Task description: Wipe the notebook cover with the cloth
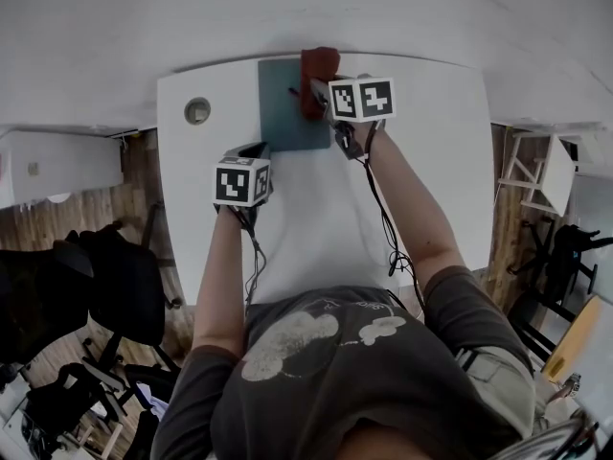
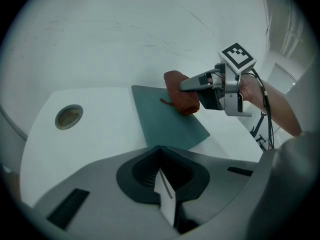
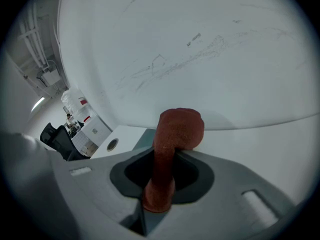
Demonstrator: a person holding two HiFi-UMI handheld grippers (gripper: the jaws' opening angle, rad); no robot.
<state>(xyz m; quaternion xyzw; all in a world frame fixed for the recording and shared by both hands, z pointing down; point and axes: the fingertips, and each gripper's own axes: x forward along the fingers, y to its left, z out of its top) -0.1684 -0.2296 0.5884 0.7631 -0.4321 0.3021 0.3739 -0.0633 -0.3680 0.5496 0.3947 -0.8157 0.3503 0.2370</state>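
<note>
1. Your right tool (image 3: 159, 196) is clenched on the reddish-brown cloth (image 2: 181, 98). The fabric is pinched between the jaws and a rolled wad bulges out past the tips. Grip firmly, because drag on the cover will likely tug at that wad.
2. The wad sits over the far right corner of the teal notebook (image 1: 283, 113), which lies flat at the far edge of the white table (image 1: 421, 161), close to the wall. Most of the cover lies bare on the near and left sides, so I judge that nearly all the wiping is left to do.
3. Tip the right tool down so that the soft wad meets the cover, not the hard jaw tips (a scrape would likely mark it).
4. Your left tool (image 2: 162, 194) is closed on nothing, with its nose just at the notebook's near left corner. I cannot tell whether it touches. Press it down on that corner so the notebook cannot slide.
5. Pull the strokes toward yourself in overlapping lanes, working from right to left with light, even pressure. The round cable port (image 2: 68, 116) is well off to the left and out of your path.
</note>
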